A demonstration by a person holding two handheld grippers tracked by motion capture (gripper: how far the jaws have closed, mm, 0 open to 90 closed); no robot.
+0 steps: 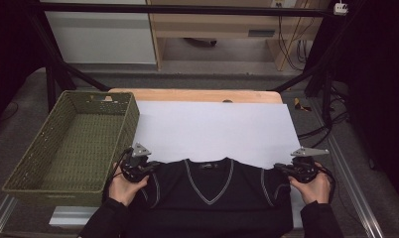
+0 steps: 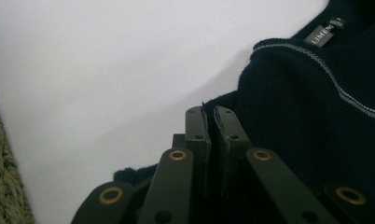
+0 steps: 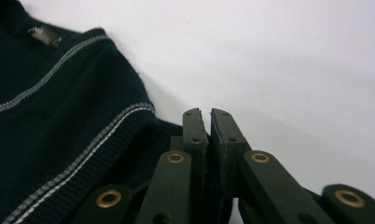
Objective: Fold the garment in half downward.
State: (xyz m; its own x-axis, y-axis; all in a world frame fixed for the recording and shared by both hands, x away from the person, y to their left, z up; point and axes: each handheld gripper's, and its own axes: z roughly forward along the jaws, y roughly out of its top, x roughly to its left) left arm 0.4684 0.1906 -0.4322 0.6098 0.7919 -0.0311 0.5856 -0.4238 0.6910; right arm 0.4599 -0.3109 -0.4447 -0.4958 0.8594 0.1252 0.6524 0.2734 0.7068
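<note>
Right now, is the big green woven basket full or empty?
Empty. The high view looks down into the green woven basket left of the white sheet and shows just its bare woven floor and walls.
</note>
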